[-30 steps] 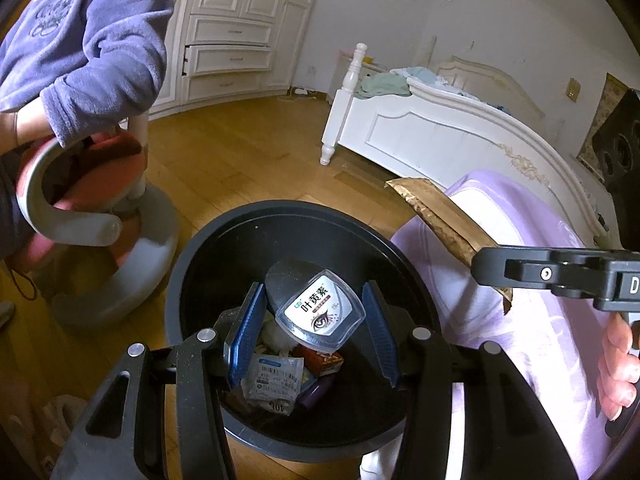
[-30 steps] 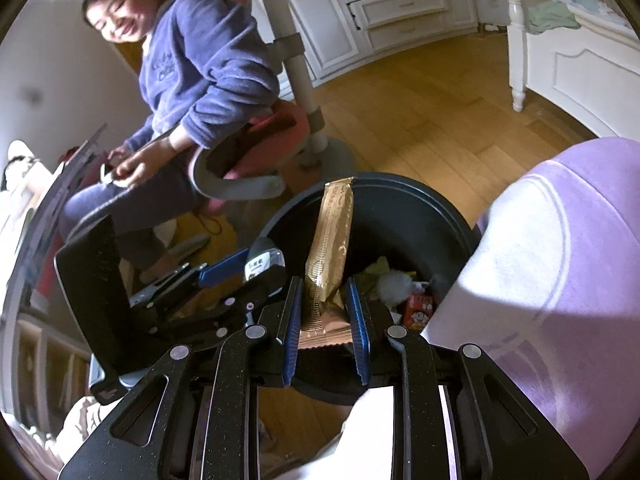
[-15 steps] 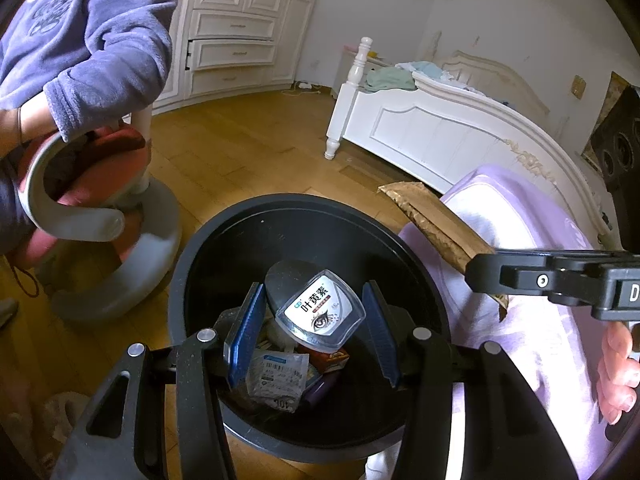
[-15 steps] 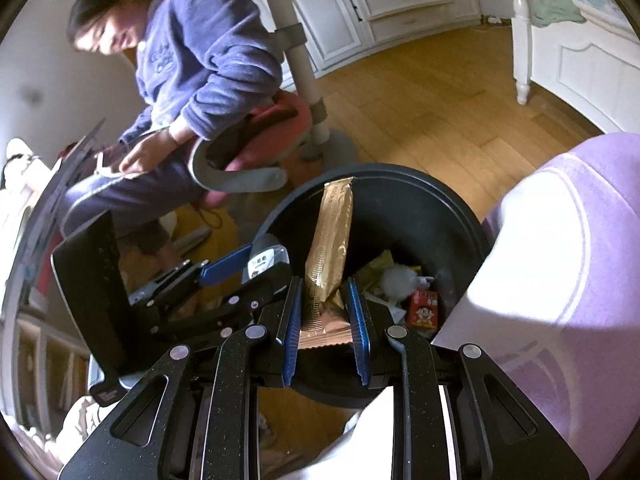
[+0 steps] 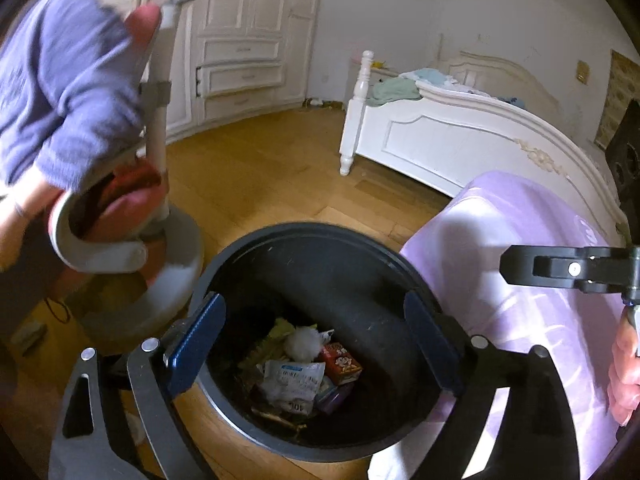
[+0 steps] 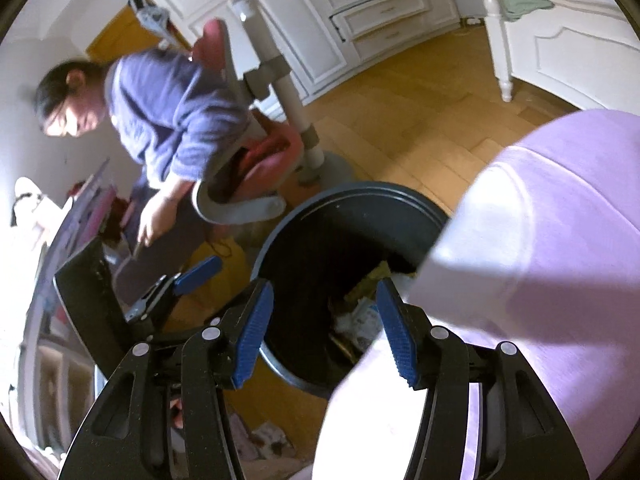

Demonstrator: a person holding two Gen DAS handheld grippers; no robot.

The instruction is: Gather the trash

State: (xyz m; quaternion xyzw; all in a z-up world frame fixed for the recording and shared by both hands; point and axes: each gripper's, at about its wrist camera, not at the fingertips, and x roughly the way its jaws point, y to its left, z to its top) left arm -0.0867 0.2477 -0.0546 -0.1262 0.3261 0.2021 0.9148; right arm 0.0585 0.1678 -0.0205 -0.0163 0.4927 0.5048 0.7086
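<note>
A round black trash bin (image 5: 316, 236) stands on the wooden floor below both grippers. At its bottom lie a white printed wrapper (image 5: 294, 378), a small red box (image 5: 340, 362), a white fluffy ball (image 5: 302, 342) and other scraps. My left gripper (image 5: 312, 344) hangs over the bin's near side, its jaws opening wide with nothing between them. In the right wrist view the bin (image 6: 360, 194) is ahead. My right gripper (image 6: 324, 332) is above its near rim, jaws opening and empty. The left gripper (image 6: 192, 276) shows at that view's left.
A lilac-clad leg (image 5: 520, 280) presses against the bin's right side. A person in a blue sweater (image 6: 172, 108) sits on a red chair with a grey round base (image 5: 160, 280) just left of the bin. A white bed (image 5: 460, 140) and white drawers (image 5: 240, 76) stand beyond.
Both grippers have opened. The packet with the eye picture has left the left jaws and the gold wrapper has left the right jaws. Both hands have drawn back slightly.
</note>
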